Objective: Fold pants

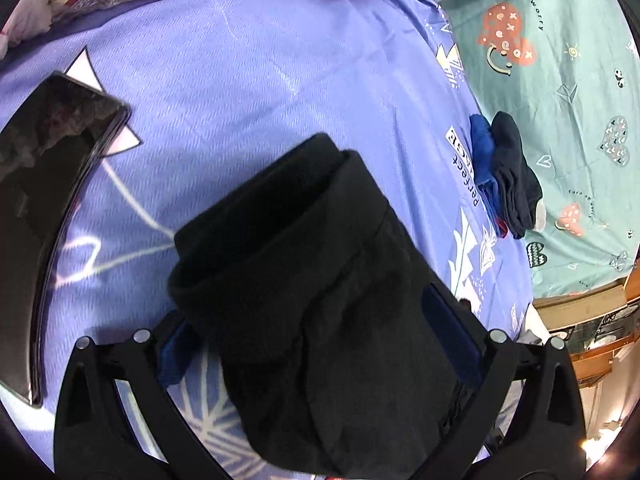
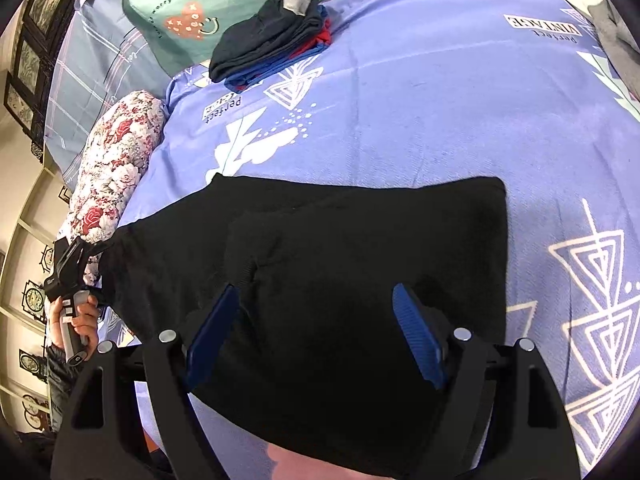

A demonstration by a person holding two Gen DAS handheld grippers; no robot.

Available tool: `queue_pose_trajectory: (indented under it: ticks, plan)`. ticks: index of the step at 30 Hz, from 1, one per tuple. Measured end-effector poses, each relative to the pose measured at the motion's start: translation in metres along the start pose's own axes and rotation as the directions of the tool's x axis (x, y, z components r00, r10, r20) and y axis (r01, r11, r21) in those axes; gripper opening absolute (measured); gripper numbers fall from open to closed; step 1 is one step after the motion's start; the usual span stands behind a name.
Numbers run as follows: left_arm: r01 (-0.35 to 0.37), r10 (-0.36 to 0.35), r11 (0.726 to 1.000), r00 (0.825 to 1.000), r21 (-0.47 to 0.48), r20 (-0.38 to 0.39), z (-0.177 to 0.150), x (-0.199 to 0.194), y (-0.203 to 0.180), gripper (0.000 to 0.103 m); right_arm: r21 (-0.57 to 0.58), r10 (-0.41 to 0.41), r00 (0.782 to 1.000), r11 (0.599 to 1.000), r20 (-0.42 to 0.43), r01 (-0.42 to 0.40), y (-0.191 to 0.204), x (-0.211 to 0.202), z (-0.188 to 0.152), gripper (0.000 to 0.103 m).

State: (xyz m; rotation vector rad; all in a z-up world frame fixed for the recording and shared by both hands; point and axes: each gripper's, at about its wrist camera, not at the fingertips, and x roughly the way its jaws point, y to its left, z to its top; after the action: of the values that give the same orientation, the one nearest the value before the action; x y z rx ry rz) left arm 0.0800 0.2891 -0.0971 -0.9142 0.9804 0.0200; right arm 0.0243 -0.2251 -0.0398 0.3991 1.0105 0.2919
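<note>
Black pants point(image 2: 340, 264) lie folded on a purple bedsheet point(image 2: 420, 112). In the left wrist view the pants point(image 1: 320, 280) fill the space between my left gripper's point(image 1: 320, 344) wide-spread blue pads point(image 1: 172, 360), draped over them. My right gripper point(image 2: 316, 332) is open, its blue pads point(image 2: 416, 336) hovering over the near edge of the folded pants, not pinching them. In the right wrist view the left gripper point(image 2: 68, 260) shows at the pants' left end, held in a hand.
A stack of folded dark, blue and red clothes point(image 2: 272, 36) sits at the far sheet edge, also in the left wrist view point(image 1: 504, 176). A floral pillow point(image 2: 116, 172) lies left. A black phone point(image 1: 44, 184) rests on the sheet. A green quilt point(image 1: 560, 80) lies beyond.
</note>
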Motion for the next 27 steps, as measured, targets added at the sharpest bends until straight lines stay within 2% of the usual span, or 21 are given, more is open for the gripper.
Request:
queue_pose_trajectory:
  ticks: [2,3,4,5,6,8,11,14,17,18,20,21,23,25,27]
  plan:
    - [0.013,-0.013,1.0,1.0,-0.016,0.017,0.0,-0.001,0.001,0.097,-0.01,0.004,1.0,1.0,0.008,-0.004,0.002,-0.001,-0.001,0.081]
    - [0.014,-0.014,1.0,1.0,0.001,0.026,-0.002,-0.002,-0.003,0.074,-0.013,0.003,1.0,1.0,0.012,-0.003,0.002,-0.003,-0.001,0.081]
    - [0.006,-0.006,0.999,1.0,0.035,0.019,-0.004,-0.002,-0.008,0.058,-0.014,0.002,1.0,1.0,0.016,-0.002,0.002,-0.004,-0.002,0.081]
    - [-0.007,0.006,0.996,1.0,0.09,0.005,-0.006,-0.002,-0.015,0.031,-0.016,0.0,1.0,1.0,0.025,0.0,0.001,-0.007,-0.004,0.081]
    - [-0.015,0.013,0.989,1.0,0.147,0.014,-0.01,-0.005,-0.024,0.03,-0.017,-0.001,1.0,1.0,0.029,0.002,0.0,-0.008,-0.004,0.081]
    - [-0.051,0.04,0.979,0.997,0.2,0.06,-0.018,-0.015,-0.035,0.028,-0.017,-0.001,0.999,1.0,0.034,0.001,-0.002,-0.011,-0.006,0.081]
    - [-0.098,0.068,0.947,0.992,0.305,0.106,-0.032,-0.034,-0.062,0.026,-0.004,0.004,0.999,1.0,0.044,-0.003,-0.006,-0.013,-0.007,0.081]
    - [-0.075,0.031,0.914,0.993,0.398,0.116,-0.049,-0.058,-0.097,0.026,0.001,0.014,0.999,1.0,0.045,-0.014,-0.008,-0.014,-0.007,0.081]
    - [-0.03,-0.04,0.844,0.992,0.536,0.118,-0.077,-0.08,-0.144,0.027,0.002,0.026,0.998,1.0,0.057,-0.026,-0.009,-0.018,-0.009,0.081]
    - [-0.002,-0.075,0.808,0.992,0.589,0.106,-0.089,-0.084,-0.161,0.027,0.004,0.031,0.998,1.0,0.061,-0.031,-0.01,-0.02,-0.009,0.081]
    - [0.056,-0.118,0.749,0.992,0.66,0.05,-0.111,-0.078,-0.187,0.027,0.008,0.039,0.997,0.999,0.073,-0.04,-0.014,-0.025,-0.011,0.081]
    - [0.103,-0.13,0.72,0.991,0.686,-0.013,-0.126,-0.064,-0.202,0.028,0.012,0.041,0.996,0.999,0.079,-0.042,-0.015,-0.027,-0.012,0.081]
    - [0.16,-0.115,0.693,0.987,0.703,-0.111,-0.147,-0.035,-0.218,0.028,0.027,0.04,0.995,0.999,0.087,-0.042,-0.021,-0.032,-0.014,0.081]
    - [0.189,-0.061,0.667,0.978,0.721,-0.199,-0.176,0.006,-0.231,0.029,0.044,0.034,0.995,0.998,0.092,-0.039,-0.025,-0.036,-0.017,0.081]
    - [0.205,-0.003,0.662,0.963,0.721,-0.271,-0.2,0.045,-0.235,0.036,0.051,0.027,0.994,0.998,0.104,-0.032,-0.028,-0.044,-0.02,0.081]
